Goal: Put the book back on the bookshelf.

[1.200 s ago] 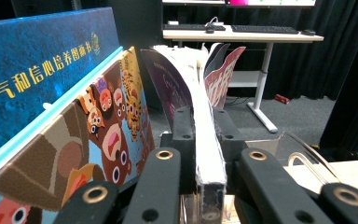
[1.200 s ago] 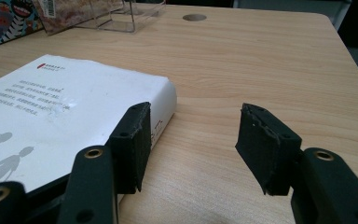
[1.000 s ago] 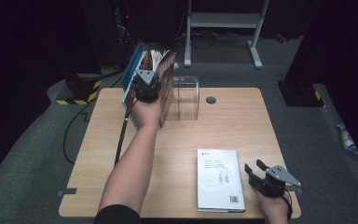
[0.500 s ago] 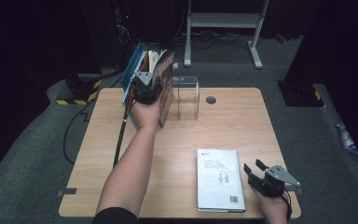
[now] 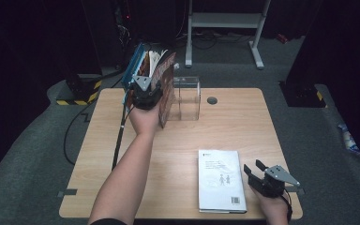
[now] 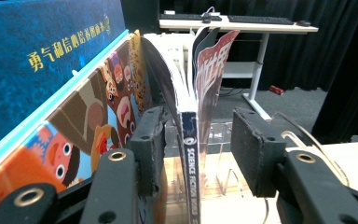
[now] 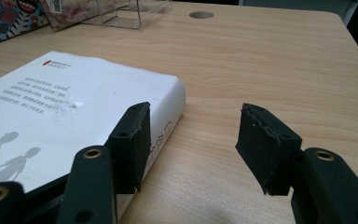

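Your left gripper (image 6: pixel 193 154) has just been opening, jaws spread around the upright magazine's (image 6: pixel 189 154) spine at the desk's (image 5: pixel 243 117) far-left edge. White book (image 5: pixel 221 180) lies flat near-right, just left of your right gripper (image 7: pixel 191 140), jaws apart, empty.

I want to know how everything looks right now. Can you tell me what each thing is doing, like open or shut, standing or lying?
Left gripper: jaws have just been opening, now apart from the thin book between them.
Thin book: upright, covers fanned open at the top.
Picture books: standing, leaning left of the stand.
Clear stand: upright, its right part holds nothing.
White book: lying flat, closed.
Right gripper: open, beside the white book.
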A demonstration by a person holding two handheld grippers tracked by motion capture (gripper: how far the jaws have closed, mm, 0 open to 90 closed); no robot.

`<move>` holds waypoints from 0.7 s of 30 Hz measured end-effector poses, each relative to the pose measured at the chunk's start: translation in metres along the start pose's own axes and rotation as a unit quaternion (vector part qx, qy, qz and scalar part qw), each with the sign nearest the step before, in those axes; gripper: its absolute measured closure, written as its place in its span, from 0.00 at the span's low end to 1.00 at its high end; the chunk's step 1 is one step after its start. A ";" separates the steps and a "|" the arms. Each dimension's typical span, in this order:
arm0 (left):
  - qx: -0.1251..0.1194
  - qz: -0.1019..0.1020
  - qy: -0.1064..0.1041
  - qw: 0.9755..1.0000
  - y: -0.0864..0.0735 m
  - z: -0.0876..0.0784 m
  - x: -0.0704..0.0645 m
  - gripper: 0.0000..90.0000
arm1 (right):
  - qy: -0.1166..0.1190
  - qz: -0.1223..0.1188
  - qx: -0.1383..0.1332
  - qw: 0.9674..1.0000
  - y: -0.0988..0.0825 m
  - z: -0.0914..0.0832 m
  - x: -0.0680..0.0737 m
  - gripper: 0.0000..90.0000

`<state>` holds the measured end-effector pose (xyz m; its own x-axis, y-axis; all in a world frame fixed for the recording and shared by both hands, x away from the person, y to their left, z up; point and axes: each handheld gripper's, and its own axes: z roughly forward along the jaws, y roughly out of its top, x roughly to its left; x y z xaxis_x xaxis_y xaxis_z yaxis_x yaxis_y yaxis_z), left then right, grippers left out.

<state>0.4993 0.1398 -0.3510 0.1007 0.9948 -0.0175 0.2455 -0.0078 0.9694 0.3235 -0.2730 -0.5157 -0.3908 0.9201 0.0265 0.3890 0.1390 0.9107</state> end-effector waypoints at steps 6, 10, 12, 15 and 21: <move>-0.001 0.012 0.002 1.000 0.000 -0.008 -0.002 0.60 | 0.002 -0.001 0.001 1.000 0.000 0.000 0.001 0.49; -0.001 0.014 -0.003 1.000 -0.003 -0.015 -0.003 0.59 | 0.001 0.001 0.000 1.000 0.001 -0.001 0.000 0.49; 0.003 0.012 -0.005 1.000 -0.006 -0.017 -0.003 0.59 | 0.001 0.001 -0.002 1.000 0.001 -0.002 -0.001 0.49; 0.008 0.011 -0.008 1.000 -0.010 -0.023 -0.002 0.58 | -0.001 0.000 -0.005 1.000 0.002 -0.004 -0.002 0.48; 0.023 0.008 -0.027 0.999 -0.017 -0.035 -0.001 0.58 | -0.001 0.000 -0.006 1.000 0.003 -0.005 -0.003 0.48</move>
<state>0.4613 0.1422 -0.3587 0.1557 0.9877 -0.0167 0.2883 -0.0293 0.9571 0.3216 -0.2771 -0.5112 -0.3886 0.9210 0.0261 0.3796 0.1342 0.9153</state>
